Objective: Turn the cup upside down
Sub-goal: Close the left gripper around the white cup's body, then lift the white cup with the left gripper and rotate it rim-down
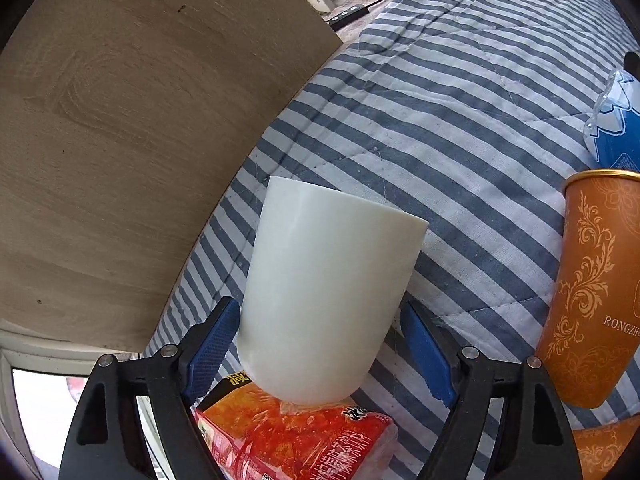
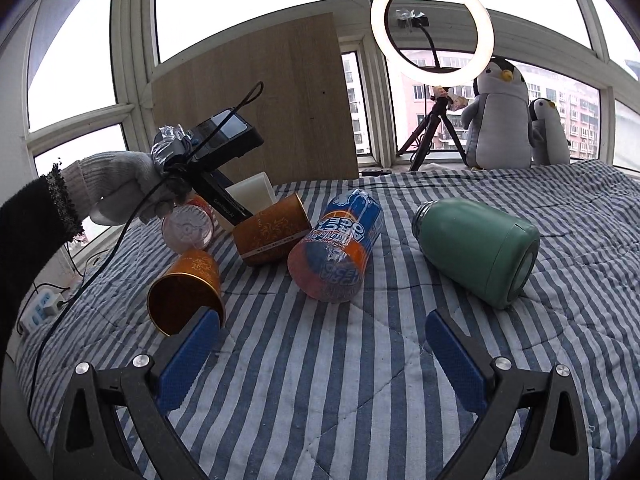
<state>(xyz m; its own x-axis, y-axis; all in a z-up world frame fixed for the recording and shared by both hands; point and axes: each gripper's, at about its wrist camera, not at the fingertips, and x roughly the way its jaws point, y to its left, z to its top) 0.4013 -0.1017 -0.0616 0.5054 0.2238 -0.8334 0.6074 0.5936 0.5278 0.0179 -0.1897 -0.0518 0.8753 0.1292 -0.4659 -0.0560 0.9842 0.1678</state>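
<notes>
Left gripper [image 1: 320, 364] spread wide around the white cup [image 1: 328, 292], right gripper [image 2: 320, 356] wide open over bare striped bedspread [image 2: 320, 420].

Left view: cup sits between the blue pads [image 1: 212, 352], left pad about touching the wall, right pad just apart, so not clamped; whether the rim is up or down is unclear. Its near end rests on a red snack packet [image 1: 296, 436]; orange cup [image 1: 592, 292] stands close on the right. Right view: nothing between the fingers; gloved left hand [image 2: 120, 188] holds the other gripper at the white cup, far left. Orange cups, blue-orange bottle [image 2: 336, 240], green flask [image 2: 476, 248] lie on the bed.
</notes>
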